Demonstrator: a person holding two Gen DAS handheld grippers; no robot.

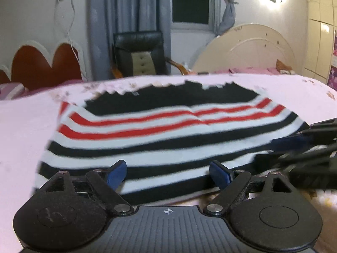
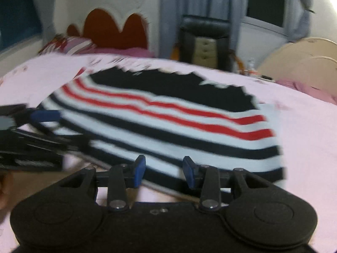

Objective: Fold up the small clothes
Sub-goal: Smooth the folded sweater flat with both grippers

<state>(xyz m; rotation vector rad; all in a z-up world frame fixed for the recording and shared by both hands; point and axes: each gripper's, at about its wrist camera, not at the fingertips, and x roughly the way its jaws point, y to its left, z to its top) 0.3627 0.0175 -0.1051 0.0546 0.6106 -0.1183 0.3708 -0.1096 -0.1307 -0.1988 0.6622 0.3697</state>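
Striped sweater [image 1: 164, 130] lies just ahead of both spread-fingered, empty hand-held grippers [image 1: 168, 174] [image 2: 164, 171].

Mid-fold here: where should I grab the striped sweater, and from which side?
Take the near hem of the striped sweater, the black-and-white edge closest to both tools. It lies flat on the pink sheet, so come in low from the near side. The left tool and right tool are both open right at that hem.

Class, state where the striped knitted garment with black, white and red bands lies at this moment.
The striped knitted garment lies flat on the pink bedsheet, mid-frame in both wrist views, directly ahead of the open left gripper and right gripper.
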